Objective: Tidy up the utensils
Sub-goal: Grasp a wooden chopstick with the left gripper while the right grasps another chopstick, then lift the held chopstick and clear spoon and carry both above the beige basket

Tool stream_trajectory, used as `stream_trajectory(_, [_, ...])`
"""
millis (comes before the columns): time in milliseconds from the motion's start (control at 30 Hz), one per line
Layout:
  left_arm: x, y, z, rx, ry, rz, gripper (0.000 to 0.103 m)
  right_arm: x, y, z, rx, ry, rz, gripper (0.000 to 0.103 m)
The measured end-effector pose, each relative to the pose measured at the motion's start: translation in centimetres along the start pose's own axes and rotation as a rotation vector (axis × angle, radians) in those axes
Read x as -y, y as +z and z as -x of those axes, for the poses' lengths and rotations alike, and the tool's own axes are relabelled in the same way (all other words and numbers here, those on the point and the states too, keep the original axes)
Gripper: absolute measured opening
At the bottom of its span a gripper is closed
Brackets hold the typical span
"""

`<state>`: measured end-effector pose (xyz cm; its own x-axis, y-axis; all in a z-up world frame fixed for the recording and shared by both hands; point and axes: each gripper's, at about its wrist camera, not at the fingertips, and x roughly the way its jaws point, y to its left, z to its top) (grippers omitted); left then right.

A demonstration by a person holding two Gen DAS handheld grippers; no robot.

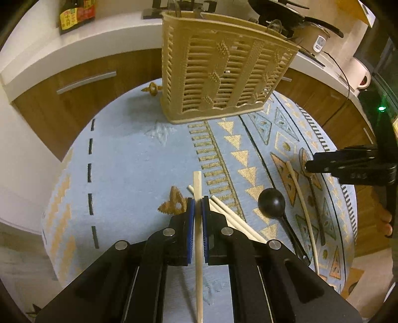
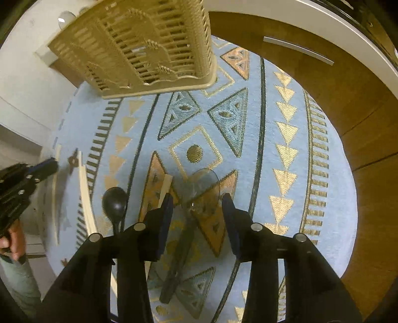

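L gripper [image 1: 198,202] clamped on one chopstick [image 1: 198,238], tip poking past pads; holder [image 1: 221,72] well ahead. R gripper [image 2: 197,211] part open, clear spoon [image 2: 199,188] betw fingers, not pinched. Risks: chopstick pivoting in thin grip; spoon slipping, smooth plastic.

One utensil basket [image 1: 223,72]; one black spoon [image 1: 271,202]; one clear spoon [image 2: 204,186]; chopsticks [image 1: 198,188], at least four, some partly hidden; two bottles [image 1: 74,15].
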<state>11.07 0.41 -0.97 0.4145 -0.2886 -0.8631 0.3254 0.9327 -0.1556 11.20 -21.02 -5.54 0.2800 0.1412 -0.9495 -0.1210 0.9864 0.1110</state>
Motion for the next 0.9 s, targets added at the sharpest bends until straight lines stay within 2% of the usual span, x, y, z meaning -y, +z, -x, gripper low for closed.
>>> stream_trajectory(100, [0.0, 0.1, 0.4, 0.014, 0.006, -0.007, 0.004, 0.0, 0.2, -1.3, -0.039, -0.015, -0.018, 0.038])
stream_trajectory(167, [-0.1, 0.3, 0.6, 0.023, 0.008, -0.007, 0.004, -0.2, 0.2, -1.3, -0.029, -0.038, -0.006, 0.037])
stream_trajectory(233, [-0.2, 0.4, 0.6, 0.033, 0.005, -0.002, 0.004, -0.7, 0.2, -1.2, -0.027, -0.066, 0.016, 0.031])
stream_trajectory(333, [-0.3, 0.6, 1.0, 0.063, -0.008, 0.011, 0.004, -2.0, 0.5, -1.7, -0.024, -0.053, 0.031, 0.030])
stream_trajectory(400, [-0.2, 0.6, 1.5, 0.088, -0.015, 0.013, 0.004, -2.1, 0.3, -0.7, 0.008, -0.048, 0.043, 0.030])
stream_trajectory(433, [-0.1, 0.7, 2.1, 0.113, -0.018, 0.012, 0.004, -3.1, 0.7, -0.6, 0.035, -0.044, 0.052, 0.030])
stream_trajectory(600, [0.4, 1.6, 5.9, 0.244, -0.053, -0.012, 0.004, -3.6, 0.1, 6.4, 0.232, 0.029, 0.094, 0.030])
stream_trajectory(767, [1.5, 4.5, 11.5, 0.464, -0.075, -0.026, 0.004, -4.8, 1.2, 13.4, 0.482, 0.077, 0.111, 0.030])
stream_trajectory(900, [3.1, 7.5, 14.8, 0.644, -0.031, -0.036, 0.004, -5.8, 3.2, 18.7, 0.711, 0.071, 0.110, 0.030])
